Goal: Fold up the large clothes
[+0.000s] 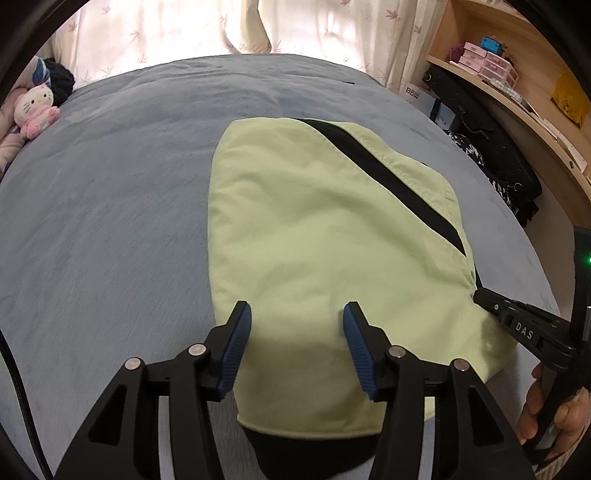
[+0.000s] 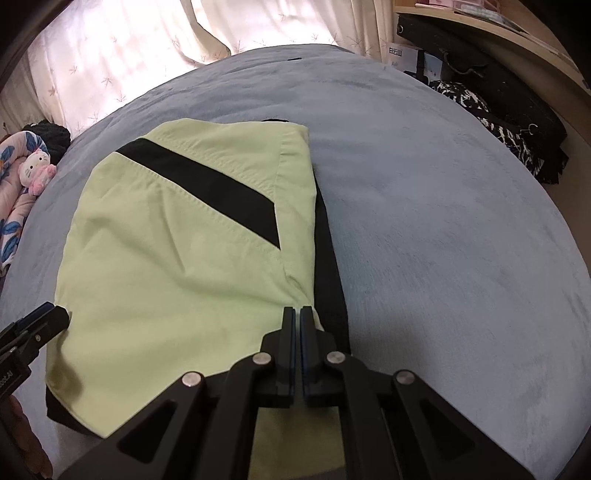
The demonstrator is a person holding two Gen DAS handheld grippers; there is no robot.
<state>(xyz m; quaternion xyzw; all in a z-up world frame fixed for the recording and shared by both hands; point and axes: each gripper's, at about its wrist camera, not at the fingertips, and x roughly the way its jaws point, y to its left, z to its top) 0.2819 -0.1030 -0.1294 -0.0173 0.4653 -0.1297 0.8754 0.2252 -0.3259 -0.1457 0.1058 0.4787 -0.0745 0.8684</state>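
Observation:
A light green garment [image 1: 314,229] with a black diagonal stripe [image 1: 388,173] lies folded on the grey-blue bed cover [image 1: 110,221]. Black fabric shows under its near edge. My left gripper [image 1: 297,321] stands open over the garment's near end, its blue pads apart and not pressing the cloth. In the right wrist view the left gripper [image 2: 44,317] sits at the garment's [image 2: 166,258] left edge. My right gripper [image 2: 297,312] is shut on the garment's right edge, where creases gather into its tips. In the left wrist view the right gripper [image 1: 484,295] meets that puckered edge.
A plush toy [image 1: 35,107] and bedding lie at the bed's far left. Curtains [image 1: 184,29] hang behind the bed. To the right stand a wooden shelf [image 1: 517,92] and a black bag [image 1: 491,147] with dark clothes. A hand [image 1: 546,406] holds the right gripper.

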